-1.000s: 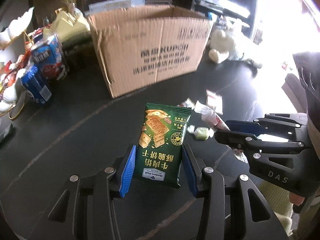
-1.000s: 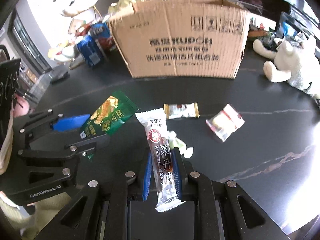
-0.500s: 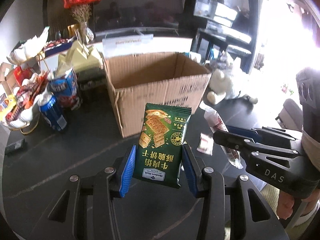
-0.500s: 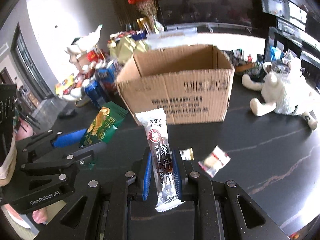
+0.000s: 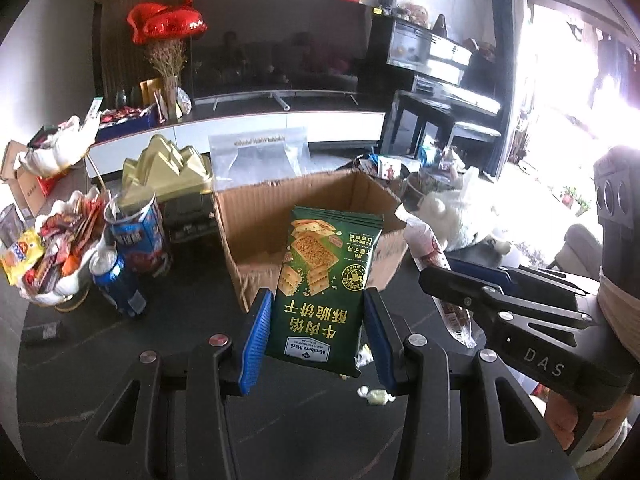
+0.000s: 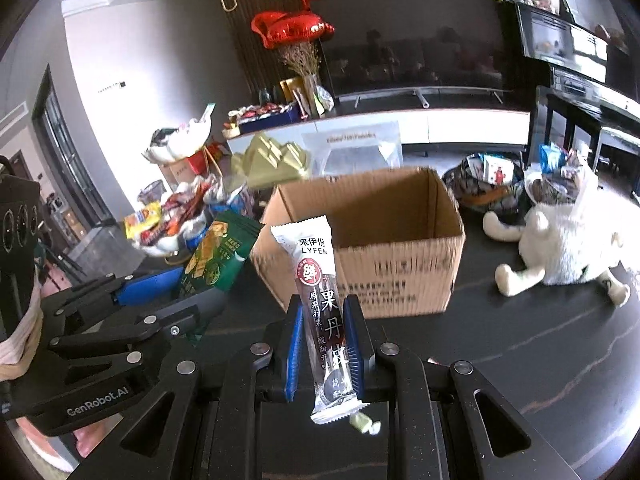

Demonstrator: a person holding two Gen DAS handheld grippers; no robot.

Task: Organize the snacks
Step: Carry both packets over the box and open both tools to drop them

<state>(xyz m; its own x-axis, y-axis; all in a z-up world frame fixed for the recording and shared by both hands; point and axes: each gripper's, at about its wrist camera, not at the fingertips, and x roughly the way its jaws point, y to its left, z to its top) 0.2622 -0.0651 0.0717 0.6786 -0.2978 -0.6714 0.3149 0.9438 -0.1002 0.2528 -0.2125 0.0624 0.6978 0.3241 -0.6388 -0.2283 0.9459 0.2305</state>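
The left gripper (image 5: 316, 336) is clenched on a green cracker packet (image 5: 326, 288), its blue pads pressing the packet's two side edges. The packet stands upright between the jaws, and its top edge overlaps the near rim of a cardboard box (image 5: 256, 216) straight ahead. The box is open at the top, and its brown floor shows bare to the left of the packet.

The right gripper (image 6: 324, 348) is clenched on a long white and dark snack bar (image 6: 322, 304), which rises upright out of the jaws with its crimped lower end hanging below them. Beyond the bar's top edge lies the same box (image 6: 400, 264), its near wall facing the jaws and its mouth open.

The two grippers sit side by side, near each other; each shows in the other's view with its snack. To the left of the left jaws, blue drink cans (image 5: 120, 280) and a heap of wrappers (image 5: 52, 252) crowd the edge of the black table (image 5: 180, 320). A bare strip of tabletop runs between the cans and the box. To the right of the right jaws, a white plush toy (image 6: 568, 240) lies past the box's right corner, with open dark tabletop in front of it. A small pale green candy (image 6: 366, 424) lies on the table just below the right jaws.
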